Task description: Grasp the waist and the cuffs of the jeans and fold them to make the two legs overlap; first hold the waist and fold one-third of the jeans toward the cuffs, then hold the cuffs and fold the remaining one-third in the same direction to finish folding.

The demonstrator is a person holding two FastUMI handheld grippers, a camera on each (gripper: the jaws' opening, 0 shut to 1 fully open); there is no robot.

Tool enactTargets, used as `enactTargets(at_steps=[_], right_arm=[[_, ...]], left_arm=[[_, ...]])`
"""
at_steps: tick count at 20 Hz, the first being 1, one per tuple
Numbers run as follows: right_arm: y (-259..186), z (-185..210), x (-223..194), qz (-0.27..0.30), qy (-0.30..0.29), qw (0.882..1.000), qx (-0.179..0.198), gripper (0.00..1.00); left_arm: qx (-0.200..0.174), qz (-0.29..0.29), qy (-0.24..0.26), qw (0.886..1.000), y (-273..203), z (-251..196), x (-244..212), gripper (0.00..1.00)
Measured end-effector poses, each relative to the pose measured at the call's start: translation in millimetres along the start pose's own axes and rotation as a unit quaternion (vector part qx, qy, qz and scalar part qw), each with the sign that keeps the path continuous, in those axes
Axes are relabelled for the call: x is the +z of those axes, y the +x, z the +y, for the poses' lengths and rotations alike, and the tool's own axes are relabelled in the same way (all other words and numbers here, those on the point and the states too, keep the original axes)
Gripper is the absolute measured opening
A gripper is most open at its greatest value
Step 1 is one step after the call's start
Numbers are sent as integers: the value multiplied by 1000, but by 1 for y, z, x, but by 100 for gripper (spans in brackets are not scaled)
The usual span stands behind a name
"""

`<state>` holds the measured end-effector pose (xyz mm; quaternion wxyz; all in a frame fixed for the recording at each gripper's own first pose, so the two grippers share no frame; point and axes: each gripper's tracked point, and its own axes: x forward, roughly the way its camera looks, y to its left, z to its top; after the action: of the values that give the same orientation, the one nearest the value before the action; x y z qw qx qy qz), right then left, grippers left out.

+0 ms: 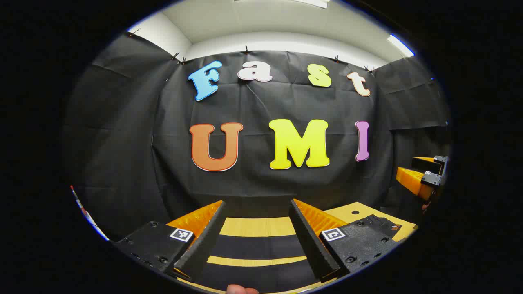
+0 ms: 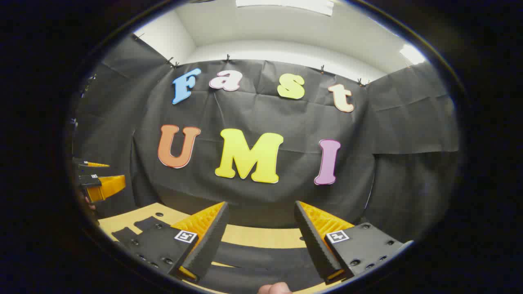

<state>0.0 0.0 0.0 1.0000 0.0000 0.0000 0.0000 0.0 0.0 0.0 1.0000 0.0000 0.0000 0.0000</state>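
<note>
Dark jeans (image 1: 256,247) lie flat on a yellow wooden table (image 1: 257,226), showing as dark bands between my left gripper's fingers. One end of the jeans, with a brown patch (image 1: 394,227), lies at the right. My left gripper (image 1: 257,202) hovers above the cloth, open, with nothing between its fingers. In the right gripper view the jeans (image 2: 261,255) also cross under my right gripper (image 2: 261,203), which is open and empty above them. Two dark ends of the jeans (image 2: 141,225) lie at the left. Each gripper is seen by the other: right gripper (image 1: 425,175), left gripper (image 2: 98,185).
The black cloth wall (image 1: 261,179) stands close behind the table's far edge. A small round hole (image 1: 354,212) marks the tabletop at the right. A person's fingertip (image 1: 241,290) shows at the bottom of the left gripper view, another fingertip (image 2: 273,289) in the right gripper view.
</note>
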Motion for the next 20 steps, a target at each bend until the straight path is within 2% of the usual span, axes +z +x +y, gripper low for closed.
enactTargets(at_steps=[1, 9, 20], right_arm=[[3, -2, -2, 2, 2, 1000, -2, 99], [18, -13, -5, 4, 4, 1000, -9, 99], [34, -21, -11, 8, 2, 1000, -10, 99]], left_arm=[[-3, 2, -3, 1000, 1, 0, -1, 98], [9, 5, 2, 1000, 13, 9, -4, 98], [7, 13, 10, 1000, 25, 5, -12, 98]])
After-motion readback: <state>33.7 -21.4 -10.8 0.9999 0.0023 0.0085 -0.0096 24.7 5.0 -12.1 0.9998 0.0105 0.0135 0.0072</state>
